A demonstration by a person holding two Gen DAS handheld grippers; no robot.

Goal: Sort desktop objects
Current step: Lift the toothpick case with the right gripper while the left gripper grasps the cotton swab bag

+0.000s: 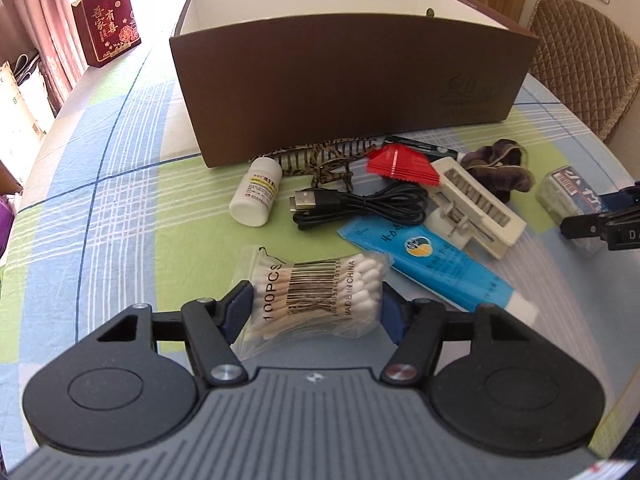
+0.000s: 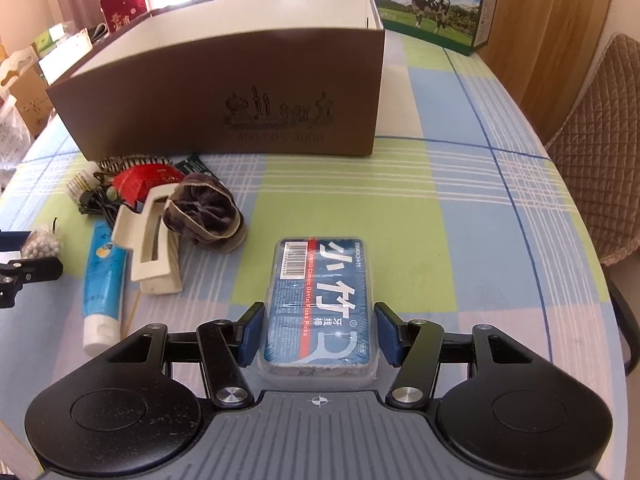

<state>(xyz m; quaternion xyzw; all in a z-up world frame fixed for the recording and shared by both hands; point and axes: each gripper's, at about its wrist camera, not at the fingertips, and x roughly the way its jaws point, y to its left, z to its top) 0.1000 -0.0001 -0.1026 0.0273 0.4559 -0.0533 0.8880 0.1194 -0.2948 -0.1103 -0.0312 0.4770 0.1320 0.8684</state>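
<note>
1. At the bottom centre of the left wrist view, the left gripper (image 1: 316, 312) tilts down toward the table, its blue pads pressed on a bag of cotton swabs (image 1: 310, 292).
2. At the bottom centre of the right wrist view, the right gripper (image 2: 318, 334) tilts down likewise, its pads closed against a floss pick box (image 2: 320, 304).
3. The brown box (image 1: 352, 80) fills the upper centre; its floor is hidden behind the near wall.
4. The striped toy (image 1: 320, 158) is partly hidden by clutter.

Glossy clear plastic wraps the cotton swabs (image 1: 316, 296); the brown box (image 1: 352, 88) is matt cardboard.
</note>
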